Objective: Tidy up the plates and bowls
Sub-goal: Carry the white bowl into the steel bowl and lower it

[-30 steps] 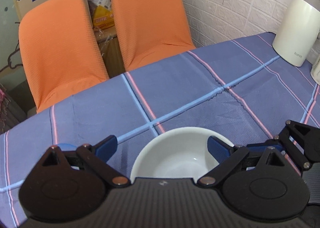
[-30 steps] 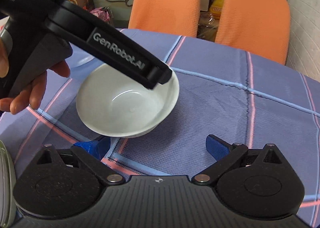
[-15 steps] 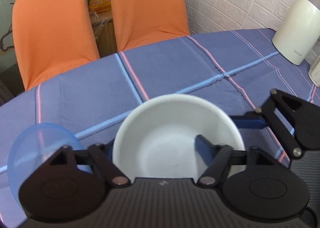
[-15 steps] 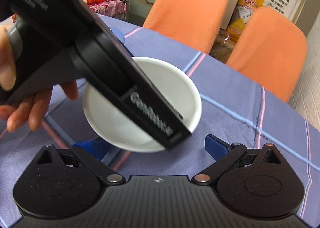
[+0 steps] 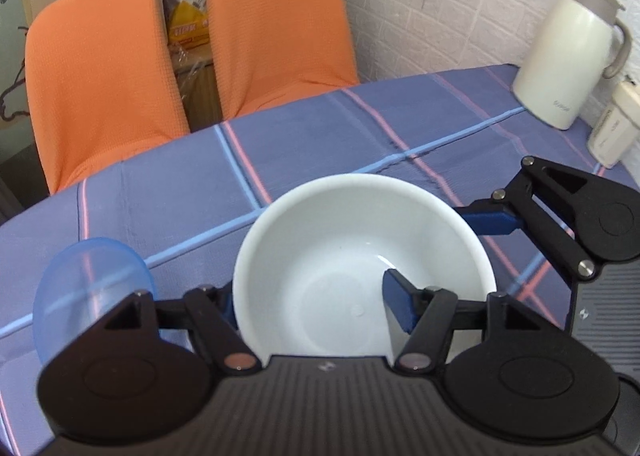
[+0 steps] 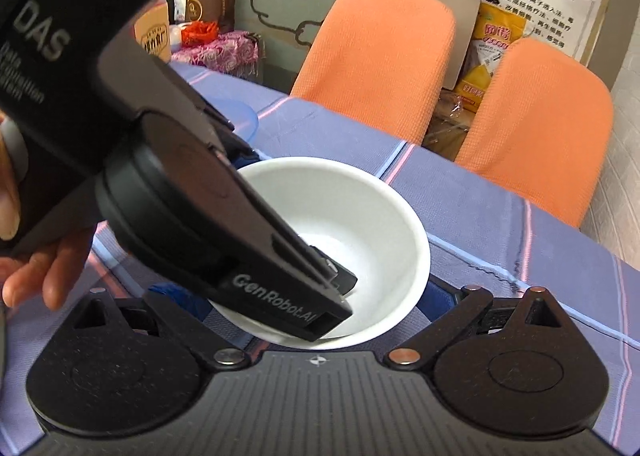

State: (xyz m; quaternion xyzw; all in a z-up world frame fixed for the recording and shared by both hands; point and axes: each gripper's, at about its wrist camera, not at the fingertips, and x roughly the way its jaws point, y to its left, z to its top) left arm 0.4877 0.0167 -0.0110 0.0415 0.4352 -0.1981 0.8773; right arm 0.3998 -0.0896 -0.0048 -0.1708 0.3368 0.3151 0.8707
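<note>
White bowl (image 5: 360,256) pinched at rim by left tongs (image 5: 316,304), w/ one pad inside, one outside, above counter (image 5: 320,136). Right tongs (image 6: 304,296) wide, empty, flanking bowl. Blue bowl (image 5: 88,288) apart; stacking not yet done, prob. early.

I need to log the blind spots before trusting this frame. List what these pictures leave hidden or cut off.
- Left wrist view: the left gripper body hides the near rim of the white bowl and much of the blue bowl.
- Right wrist view: the left gripper's body covers the white bowl's left side and most of the blue bowl.
- Right gripper: the bowl hides its fingertips, so contact cannot be told.
- Kettle: its label is too small to read.
</note>
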